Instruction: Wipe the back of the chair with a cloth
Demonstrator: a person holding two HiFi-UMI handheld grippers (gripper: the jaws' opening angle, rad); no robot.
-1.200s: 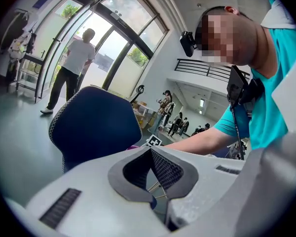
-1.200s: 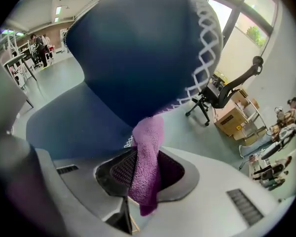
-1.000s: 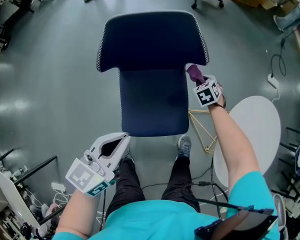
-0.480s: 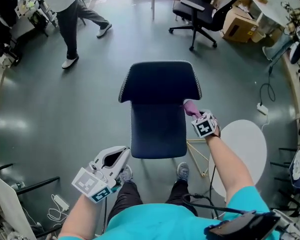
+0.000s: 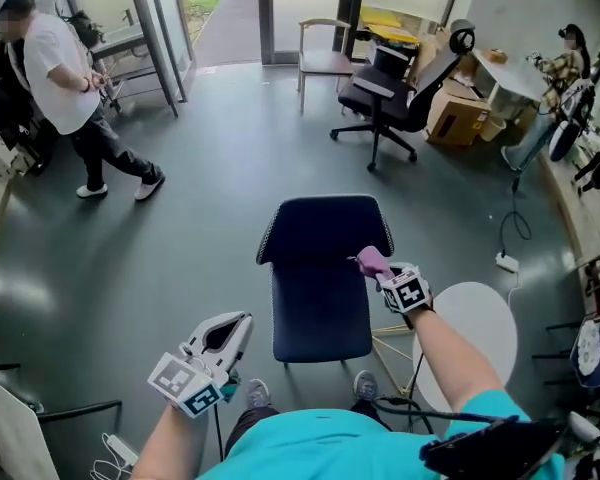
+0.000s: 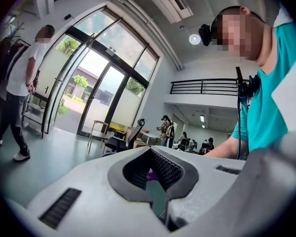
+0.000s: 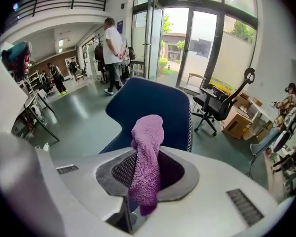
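Note:
A dark blue chair [image 5: 320,298] stands in front of me, its back [image 5: 325,230] on the far side of the seat. My right gripper [image 5: 378,270] is at the right edge of the chair's back, shut on a purple cloth [image 5: 368,259]. In the right gripper view the cloth [image 7: 148,157] stands up from between the jaws, with the blue chair back [image 7: 155,105] just behind it. My left gripper [image 5: 240,320] hangs low at the chair's near left, apart from it. In the left gripper view its jaws [image 6: 155,174] are together and hold nothing.
A white round table [image 5: 477,333] stands right of the chair, with a yellow wire frame [image 5: 395,346] under its near edge. Farther off are a black office chair [image 5: 400,88], a wooden chair [image 5: 325,58], a cardboard box [image 5: 458,113] and a person [image 5: 70,78] at the left.
The head view has lifted and pulled back, so the chair looks smaller and more of the room shows. The right gripper stays with the cloth at the chair back's right edge.

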